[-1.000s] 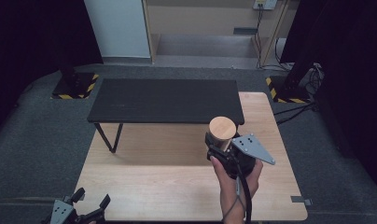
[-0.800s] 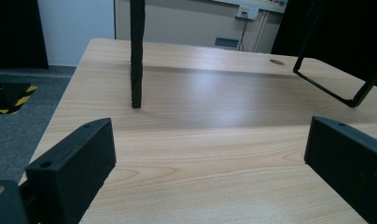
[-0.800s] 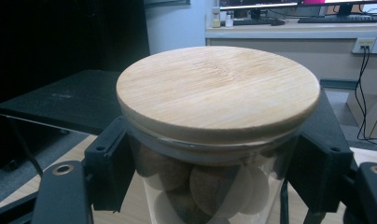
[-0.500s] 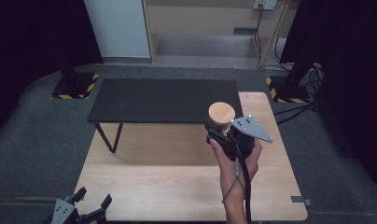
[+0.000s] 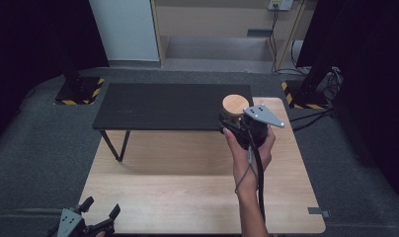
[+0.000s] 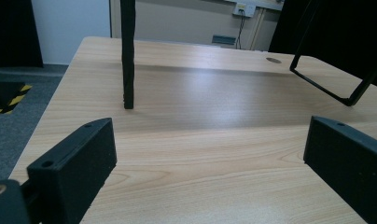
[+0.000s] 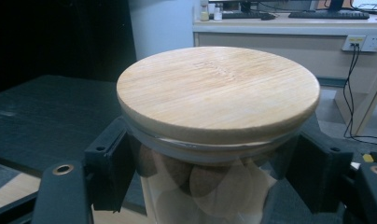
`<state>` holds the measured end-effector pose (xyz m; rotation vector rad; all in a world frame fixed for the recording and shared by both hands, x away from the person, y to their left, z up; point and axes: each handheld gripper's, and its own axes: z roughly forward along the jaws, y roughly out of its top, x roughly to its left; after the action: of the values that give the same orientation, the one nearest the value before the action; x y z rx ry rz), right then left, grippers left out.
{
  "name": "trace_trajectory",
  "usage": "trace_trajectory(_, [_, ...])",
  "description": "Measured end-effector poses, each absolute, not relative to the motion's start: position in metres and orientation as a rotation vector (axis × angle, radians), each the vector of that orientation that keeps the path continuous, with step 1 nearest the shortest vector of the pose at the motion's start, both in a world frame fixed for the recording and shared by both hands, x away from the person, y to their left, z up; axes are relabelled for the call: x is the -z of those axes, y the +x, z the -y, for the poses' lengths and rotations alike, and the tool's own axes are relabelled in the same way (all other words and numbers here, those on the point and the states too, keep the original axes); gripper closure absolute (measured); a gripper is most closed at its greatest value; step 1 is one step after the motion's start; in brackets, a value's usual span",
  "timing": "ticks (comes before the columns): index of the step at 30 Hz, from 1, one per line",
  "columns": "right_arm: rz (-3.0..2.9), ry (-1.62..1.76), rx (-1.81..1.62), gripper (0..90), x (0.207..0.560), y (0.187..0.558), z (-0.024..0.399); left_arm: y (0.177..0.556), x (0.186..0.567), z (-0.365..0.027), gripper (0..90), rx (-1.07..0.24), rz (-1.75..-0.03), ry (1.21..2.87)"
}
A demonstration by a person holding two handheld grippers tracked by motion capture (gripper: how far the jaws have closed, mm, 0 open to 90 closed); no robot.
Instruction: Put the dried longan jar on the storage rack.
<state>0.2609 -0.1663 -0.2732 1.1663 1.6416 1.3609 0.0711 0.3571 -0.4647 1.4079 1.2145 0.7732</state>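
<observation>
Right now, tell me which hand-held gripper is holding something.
The right hand-held gripper: it is shut on the jar, while the left one is open with nothing between its jaws.

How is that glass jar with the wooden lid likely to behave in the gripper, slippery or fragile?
The jar has smooth clear glass walls, so it could slip between the right gripper jaws clamped just below its wooden lid, and would likely break if dropped. The lid seems merely seated, so it may lift off. Brown lumps inside probably add some weight.
</observation>
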Motion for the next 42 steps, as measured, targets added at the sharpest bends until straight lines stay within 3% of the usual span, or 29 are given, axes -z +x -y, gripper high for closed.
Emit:
trace_trajectory(23, [-1.663, 1.223, -1.317, 25.5, 0.273, 0.319, 0.169, 0.074, 0.463, -0.356, 1.2, -0.787, -1.223, 1.403])
trace_trajectory(39, [-1.669, 1.217, -1.272, 25.1, 0.282, 0.326, 0.164, 0.077, 0.465, -0.358, 1.3, -0.777, -1.224, 1.406])
trace_trajectory(42, [-1.636, 1.221, -1.289, 13.5, 0.287, 0.326, 0.164, 0.077, 0.465, -0.358, 1.3, -0.774, -1.224, 1.403])
